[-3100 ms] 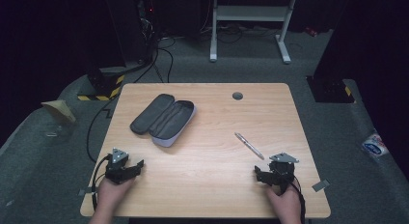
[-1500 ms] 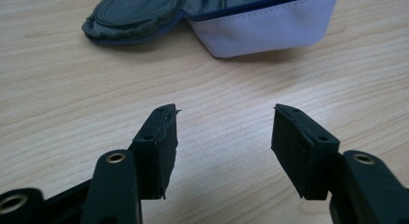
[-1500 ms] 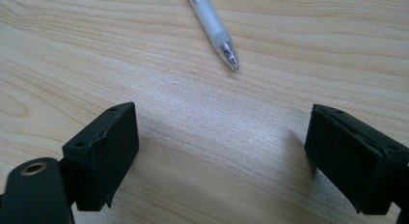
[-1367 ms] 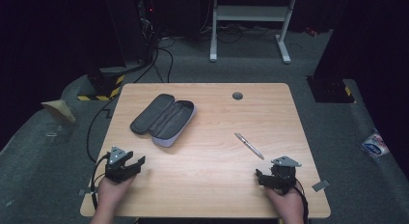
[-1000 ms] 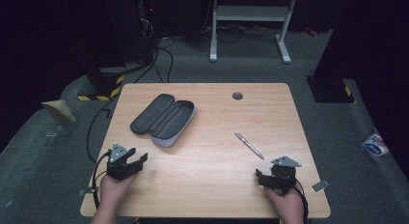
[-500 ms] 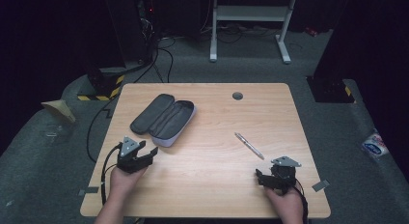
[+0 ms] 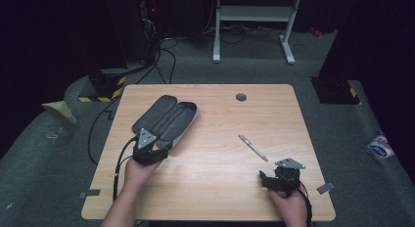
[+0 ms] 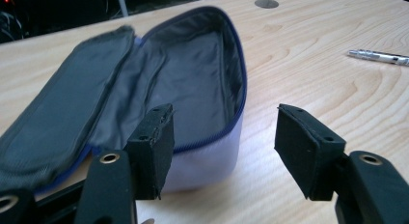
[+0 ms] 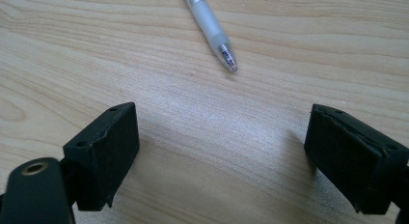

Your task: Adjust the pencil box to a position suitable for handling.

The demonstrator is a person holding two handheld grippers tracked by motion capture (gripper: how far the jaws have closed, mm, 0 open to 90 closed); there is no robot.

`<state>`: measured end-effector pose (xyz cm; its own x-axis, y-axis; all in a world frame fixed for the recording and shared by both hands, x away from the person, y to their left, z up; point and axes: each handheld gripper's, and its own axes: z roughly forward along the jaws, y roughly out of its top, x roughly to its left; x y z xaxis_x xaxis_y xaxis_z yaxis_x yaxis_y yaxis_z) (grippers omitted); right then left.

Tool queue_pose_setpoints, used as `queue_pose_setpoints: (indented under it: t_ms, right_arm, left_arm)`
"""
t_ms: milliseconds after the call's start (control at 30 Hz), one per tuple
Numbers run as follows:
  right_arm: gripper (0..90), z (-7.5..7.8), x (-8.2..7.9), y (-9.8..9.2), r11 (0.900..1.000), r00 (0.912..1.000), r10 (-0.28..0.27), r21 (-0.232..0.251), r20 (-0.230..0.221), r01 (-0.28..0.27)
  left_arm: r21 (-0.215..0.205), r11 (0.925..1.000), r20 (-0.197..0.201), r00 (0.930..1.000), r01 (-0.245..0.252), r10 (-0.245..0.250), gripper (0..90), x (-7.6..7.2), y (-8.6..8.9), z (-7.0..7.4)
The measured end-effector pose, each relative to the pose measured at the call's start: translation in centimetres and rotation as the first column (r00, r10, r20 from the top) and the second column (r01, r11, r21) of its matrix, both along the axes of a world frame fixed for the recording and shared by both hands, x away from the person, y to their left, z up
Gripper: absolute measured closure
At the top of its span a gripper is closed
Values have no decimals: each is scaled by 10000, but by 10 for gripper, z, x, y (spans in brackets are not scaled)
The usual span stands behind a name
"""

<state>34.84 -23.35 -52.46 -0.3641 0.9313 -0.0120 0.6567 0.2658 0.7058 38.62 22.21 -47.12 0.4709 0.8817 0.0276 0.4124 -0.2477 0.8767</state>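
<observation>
My left gripper (image 7: 148, 151) sits right at the near end of the case (image 7: 166, 120), jaws spread, one over the open fabric lining. The case lies unzipped, flat lid beside a soft white-walled tray with a blue zip. Bare wood table (image 7: 215, 188) runs wide between my hands. My right gripper (image 7: 274, 182) hovers near the front edge, jaws wide and empty; its view catches the pen (image 9: 212, 28) tip, clear barrel, metal point, just ahead.
</observation>
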Motion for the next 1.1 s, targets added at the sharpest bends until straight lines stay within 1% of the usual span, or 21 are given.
queue_pose_setpoints:
  t_ms: [33,100,167,233,267,333,367,400,467,633,667,833,967,1100]
  right_arm:
    - [118,0,0,0,10000,10000,-2,-1,1,2]
    - [118,0,0,0,10000,10000,9,-9,8,-9]
    - [118,0,0,0,10000,10000,7,-10,4,-7]
    - [119,0,0,0,10000,10000,-4,-4,-1,4]
    - [119,0,0,0,10000,10000,10,-11,7,-10]
    - [118,0,0,0,10000,10000,10,-12,7,-10]
    - [119,0,0,0,10000,10000,8,-12,8,-8]
    - [119,0,0,0,10000,10000,8,-12,8,-8]
    - [119,0,0,0,10000,10000,6,-11,6,-6]
    - [119,0,0,0,10000,10000,-3,-3,0,3]
    - [118,0,0,0,10000,10000,-5,-1,-1,5]
    - [118,0,0,0,10000,10000,-6,-2,-1,6]
    - [118,0,0,0,10000,10000,-5,-4,-3,5]
    - [118,0,0,0,10000,10000,6,-10,3,-6]
  left_arm:
    - [9,10000,-152,9999,16,-16,395,4,-3,-1]
    - [-154,9999,-215,9998,27,-31,402,7,-4,-2]
    - [-148,9999,-239,9997,11,-14,405,9,-5,-3]
    - [-3,10000,-241,9997,65,-65,407,13,-8,-4]
    - [-29,10000,-253,9996,90,-91,416,14,-8,-4]
    - [-251,9996,-304,9995,108,-115,425,17,-9,-4]
    - [-286,9995,-338,9993,156,-166,431,17,-10,-5]
    - [-286,9995,-338,9993,156,-166,434,17,-10,-5]
    - [-36,9996,-358,9990,275,-276,445,17,-16,-8]
    - [-20,9996,-410,9987,288,-289,535,17,-20,-10]
    - [137,9996,-418,9989,239,-234,562,18,-21,-12]
    - [84,9998,-454,9988,203,-199,668,17,-20,-15]
    - [189,9996,-406,9990,209,-202,745,15,-21,-17]
    - [230,9995,-469,9987,226,-215,808,15,-22,-18]
